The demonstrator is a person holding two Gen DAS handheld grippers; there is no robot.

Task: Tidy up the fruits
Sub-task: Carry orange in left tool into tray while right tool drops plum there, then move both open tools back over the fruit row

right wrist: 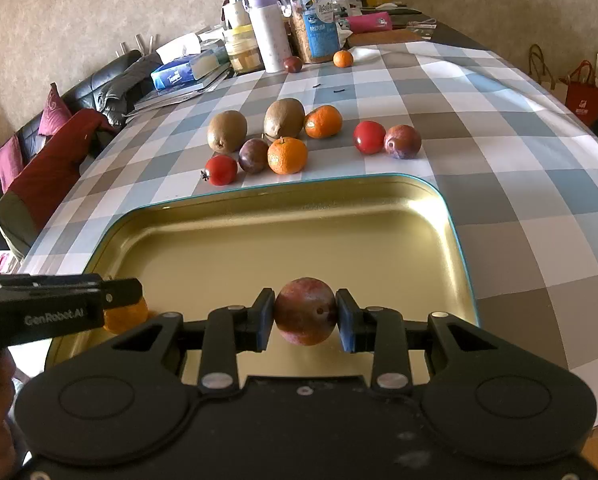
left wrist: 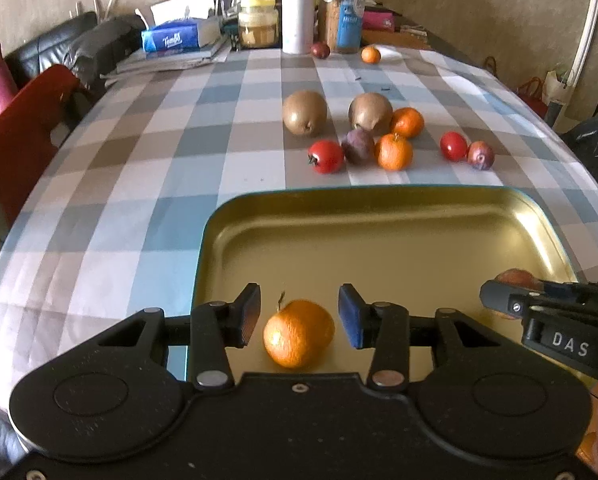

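Pinching a reddish plum [right wrist: 305, 311] squarely between both blue-padded fingers [right wrist: 264, 320] of the right gripper [right wrist: 305, 318], pads pressed against its two sides, above the near part of the gold tray [right wrist: 455, 240]. Spread wide on the left gripper [left wrist: 299, 316], fingers [left wrist: 248, 316] standing clear of a mandarin [left wrist: 298, 333] that sits between them on the tray floor, a gap visible on either side, touching neither pad. Off to the right of the left fingers, the tip of the right gripper with the plum partly hidden behind it. Beyond the fingertips and past the far rim of the tray, on the checked counter [right wrist: 499, 128], a loose cluster: two kiwis [right wrist: 227, 131], two more mandarins [right wrist: 287, 155], a dark plum [right wrist: 253, 155] touching the nearer mandarin, a red tomato [right wrist: 220, 170] at the left end, then apart to the right another tomato [right wrist: 369, 137] just beside a plum [right wrist: 403, 141]. Farther ahead, near the jars and white bottle [right wrist: 271, 36], one small plum [right wrist: 293, 64] and one small mandarin [right wrist: 343, 58].
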